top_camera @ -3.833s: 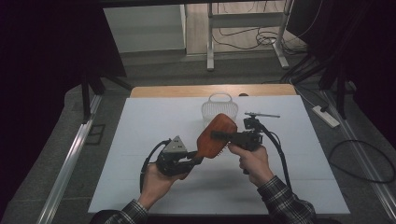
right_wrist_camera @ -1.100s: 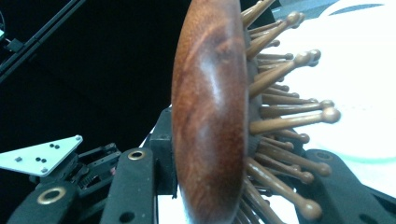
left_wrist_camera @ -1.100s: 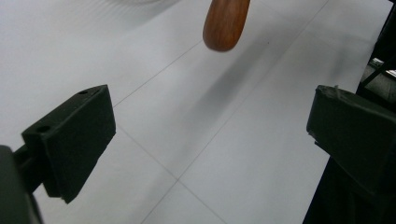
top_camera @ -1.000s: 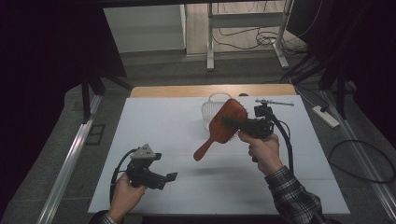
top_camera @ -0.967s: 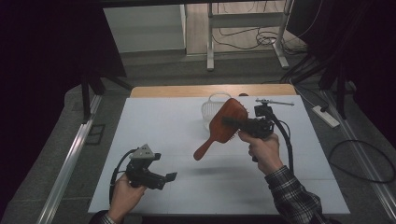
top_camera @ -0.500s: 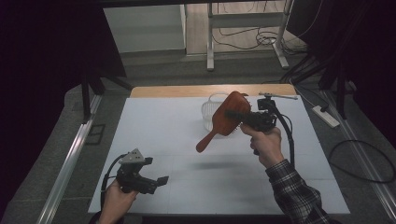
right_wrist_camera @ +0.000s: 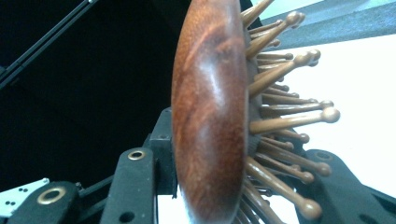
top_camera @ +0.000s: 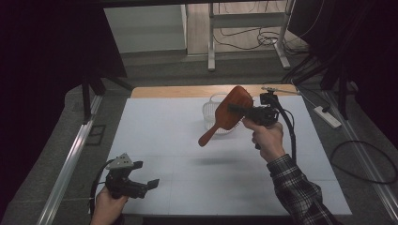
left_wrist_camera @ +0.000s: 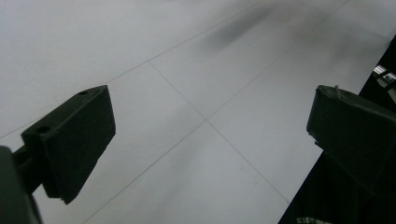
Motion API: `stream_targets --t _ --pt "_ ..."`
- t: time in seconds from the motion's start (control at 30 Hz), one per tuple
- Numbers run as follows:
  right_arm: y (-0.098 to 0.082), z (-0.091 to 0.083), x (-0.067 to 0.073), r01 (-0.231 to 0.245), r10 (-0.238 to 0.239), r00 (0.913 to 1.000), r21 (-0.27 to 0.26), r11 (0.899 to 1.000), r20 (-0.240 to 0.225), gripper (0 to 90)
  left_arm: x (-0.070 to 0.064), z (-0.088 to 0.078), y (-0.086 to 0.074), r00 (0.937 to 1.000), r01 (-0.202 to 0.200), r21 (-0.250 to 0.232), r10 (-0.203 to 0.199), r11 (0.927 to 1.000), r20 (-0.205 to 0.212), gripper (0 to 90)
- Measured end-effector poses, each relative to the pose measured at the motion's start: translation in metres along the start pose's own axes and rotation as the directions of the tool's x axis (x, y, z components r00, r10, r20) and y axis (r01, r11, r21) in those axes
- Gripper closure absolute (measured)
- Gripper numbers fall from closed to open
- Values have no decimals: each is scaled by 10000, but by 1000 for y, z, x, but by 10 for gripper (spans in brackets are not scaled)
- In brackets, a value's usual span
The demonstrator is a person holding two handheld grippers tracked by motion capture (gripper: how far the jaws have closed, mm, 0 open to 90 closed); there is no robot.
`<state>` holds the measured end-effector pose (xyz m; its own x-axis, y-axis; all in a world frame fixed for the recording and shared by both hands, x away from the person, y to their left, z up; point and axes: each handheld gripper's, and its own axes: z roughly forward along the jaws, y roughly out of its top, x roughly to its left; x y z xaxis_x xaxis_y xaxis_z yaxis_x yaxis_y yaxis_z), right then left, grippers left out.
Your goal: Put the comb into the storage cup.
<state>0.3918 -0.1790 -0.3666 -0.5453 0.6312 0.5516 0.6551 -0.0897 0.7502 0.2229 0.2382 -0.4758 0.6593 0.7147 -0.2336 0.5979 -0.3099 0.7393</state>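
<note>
Right gripper (top_camera: 237,108): jaws clamped on the head of a wooden paddle hairbrush (top_camera: 228,115), held above the table (top_camera: 155,136), handle slanting down away from it; white wire basket (top_camera: 211,112) just behind. Left gripper (top_camera: 150,184): jaws apart, empty, over table's near edge

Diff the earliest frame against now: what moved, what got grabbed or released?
The left claw let go of the wooden hairbrush and pulled back to the table's near left corner, jaws open and empty. The right claw kept its grip on the brush head and carried it up and away, over the wire basket, handle hanging down-left. The basket and the white table stayed put.
</note>
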Motion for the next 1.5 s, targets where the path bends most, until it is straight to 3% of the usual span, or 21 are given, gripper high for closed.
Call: stream_targets --t 0.8,1.5 --pt "30 6 -8 -47 73 9983 -445 9990 585 555 1 -16 -13 9996 147 -150 -151 9998 -243 18" --pt "54 14 -12 -58 135 9946 -747 9972 1032 555 1 -14 -13 9996 170 -22 -170 9999 -225 18"
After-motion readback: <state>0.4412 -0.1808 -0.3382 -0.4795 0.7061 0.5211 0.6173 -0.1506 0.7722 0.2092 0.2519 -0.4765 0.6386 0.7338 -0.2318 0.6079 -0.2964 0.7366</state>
